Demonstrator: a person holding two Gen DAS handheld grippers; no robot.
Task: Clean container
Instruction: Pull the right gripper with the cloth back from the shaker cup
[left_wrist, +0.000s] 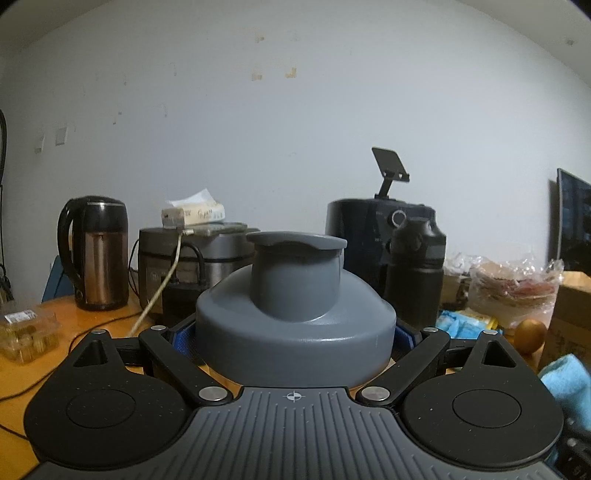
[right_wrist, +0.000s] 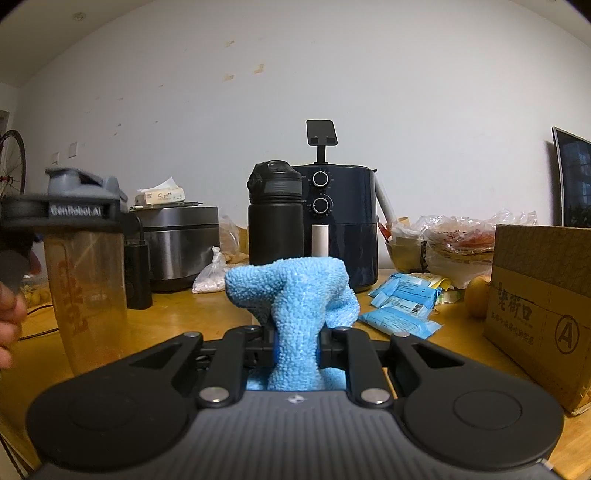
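My left fingers (left_wrist: 295, 332) clamp the grey lid (left_wrist: 295, 295) of the container (right_wrist: 88, 295) — a clear amber-tinted shaker with red lettering too blurred to read, standing on the desk (right_wrist: 184, 314). The left gripper's side reads "GenRobot.AI". My right fingers (right_wrist: 295, 339) pinch a blue cloth (right_wrist: 295, 295) — a cardboard box (right_wrist: 535, 314) shows a circled "A".

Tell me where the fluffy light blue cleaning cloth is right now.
In the right wrist view, the fluffy light blue cleaning cloth sits centre frame, pinched in the right hand-held gripper, in front of the black insulated bottle and dark blue air fryer.
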